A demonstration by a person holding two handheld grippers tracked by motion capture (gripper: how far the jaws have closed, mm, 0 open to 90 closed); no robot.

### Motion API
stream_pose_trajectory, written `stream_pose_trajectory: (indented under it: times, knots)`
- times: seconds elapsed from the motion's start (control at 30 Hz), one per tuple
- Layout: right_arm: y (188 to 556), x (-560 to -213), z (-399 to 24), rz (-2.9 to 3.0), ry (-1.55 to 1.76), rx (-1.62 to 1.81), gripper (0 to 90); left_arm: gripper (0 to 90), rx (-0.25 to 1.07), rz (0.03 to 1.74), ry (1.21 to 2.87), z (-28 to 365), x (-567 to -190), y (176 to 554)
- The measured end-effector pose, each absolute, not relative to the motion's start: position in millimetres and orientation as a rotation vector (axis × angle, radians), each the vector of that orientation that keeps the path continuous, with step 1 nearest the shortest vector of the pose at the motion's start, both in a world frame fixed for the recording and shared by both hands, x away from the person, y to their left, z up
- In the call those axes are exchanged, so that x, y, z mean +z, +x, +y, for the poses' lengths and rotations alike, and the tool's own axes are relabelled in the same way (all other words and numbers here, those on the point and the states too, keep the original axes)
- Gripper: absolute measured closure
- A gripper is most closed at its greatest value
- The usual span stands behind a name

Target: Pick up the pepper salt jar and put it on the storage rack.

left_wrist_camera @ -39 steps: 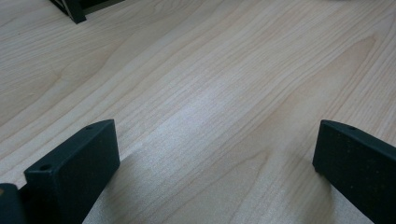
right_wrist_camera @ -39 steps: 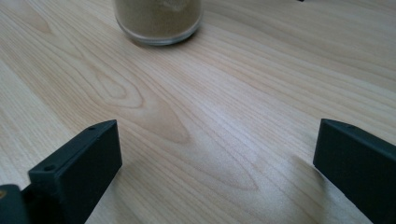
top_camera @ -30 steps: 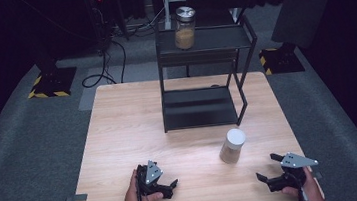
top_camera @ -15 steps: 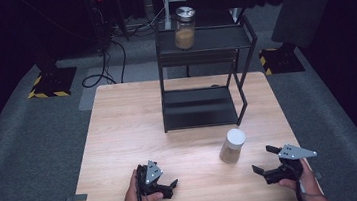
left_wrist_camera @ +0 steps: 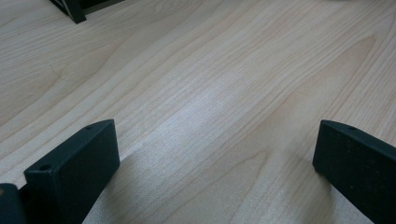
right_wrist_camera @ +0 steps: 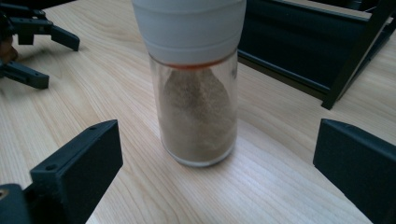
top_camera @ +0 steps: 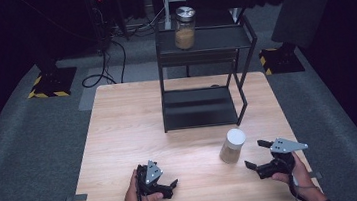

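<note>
My right hand-held gripper (top_camera: pixel 255 154) is spread wide and grasps nothing; its jaws point at the jar (top_camera: pixel 232 145), which stands upright on the tabletop (top_camera: pixel 129 131) just beside them, not yet between them. In the right gripper view the jar (right_wrist_camera: pixel 195 93) sits straight ahead of the gap between my jaws, white cap on top, brownish powder filling the glass below.

The jar is in front of the rack (top_camera: pixel 199 78), near that rack's right front leg and apart from it. A second jar (top_camera: pixel 184 28), with a metal lid, stands on the rack's top shelf.

My left hand-held gripper (top_camera: pixel 168 187) rests low over the tabletop well to the left of the jar, near the front edge. Its jaws are also released, wide apart over bare wood (left_wrist_camera: pixel 210 93), holding nothing.
</note>
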State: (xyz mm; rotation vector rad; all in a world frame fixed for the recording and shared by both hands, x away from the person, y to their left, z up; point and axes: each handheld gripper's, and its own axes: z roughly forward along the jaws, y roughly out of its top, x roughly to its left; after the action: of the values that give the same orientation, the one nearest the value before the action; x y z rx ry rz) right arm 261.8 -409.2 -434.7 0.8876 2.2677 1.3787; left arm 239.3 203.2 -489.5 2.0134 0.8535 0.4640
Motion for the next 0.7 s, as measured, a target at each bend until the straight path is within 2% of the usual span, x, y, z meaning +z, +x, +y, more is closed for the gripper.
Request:
stream_pose_trajectory:
  times: [0.7]
  knots:
    - [300.1, -429.0, -392.1, 2.318, 0.864, 1.428, 1.5, 0.4, 0.463, 0.851, 2.014, 203.3, -489.5, 239.5]
